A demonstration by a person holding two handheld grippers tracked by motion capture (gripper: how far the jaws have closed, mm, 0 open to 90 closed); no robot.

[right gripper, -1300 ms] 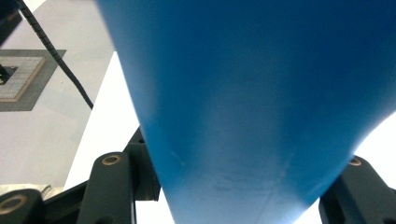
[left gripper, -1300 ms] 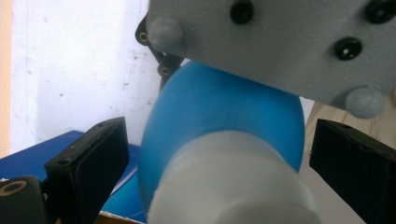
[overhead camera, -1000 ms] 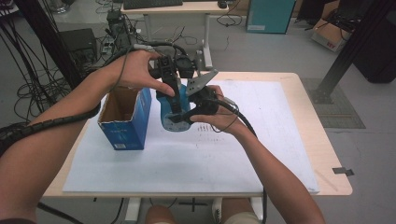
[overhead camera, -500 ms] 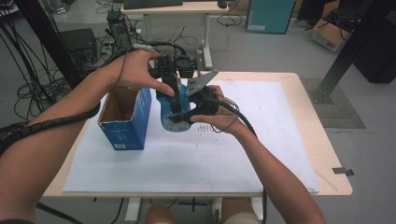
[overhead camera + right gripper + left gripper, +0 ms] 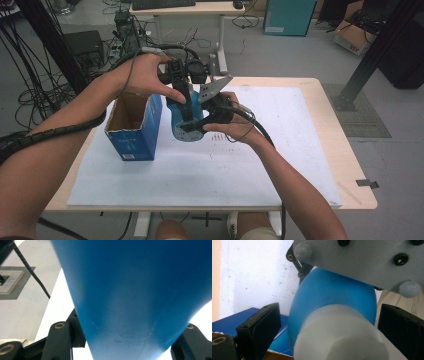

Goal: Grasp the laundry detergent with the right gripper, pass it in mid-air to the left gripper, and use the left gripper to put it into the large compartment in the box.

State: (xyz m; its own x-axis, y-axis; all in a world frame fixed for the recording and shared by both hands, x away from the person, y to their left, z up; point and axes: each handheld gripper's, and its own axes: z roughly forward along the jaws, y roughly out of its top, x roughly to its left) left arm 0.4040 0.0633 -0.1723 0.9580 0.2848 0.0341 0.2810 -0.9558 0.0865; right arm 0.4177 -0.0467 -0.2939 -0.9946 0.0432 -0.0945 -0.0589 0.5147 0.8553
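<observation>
A blue bottle (image 5: 186, 125) with a white cap (image 5: 339, 335) is held above the white sheet, just right of an open blue carton (image 5: 134, 131). My right gripper (image 5: 196, 126) is shut on the bottle's body (image 5: 140, 290), jaws pressed on both sides. My left gripper (image 5: 186, 106) comes down from above. In the left gripper view its black jaws stand open on either side of the cap, with a gap on each side. The right gripper's grey plate (image 5: 362, 260) crosses the top of that view.
A white sheet (image 5: 280, 165) covers most of the wooden table (image 5: 345, 165). The carton stands near the table's left edge with its top open. Cables, a desk and boxes are on the floor beyond the table.
</observation>
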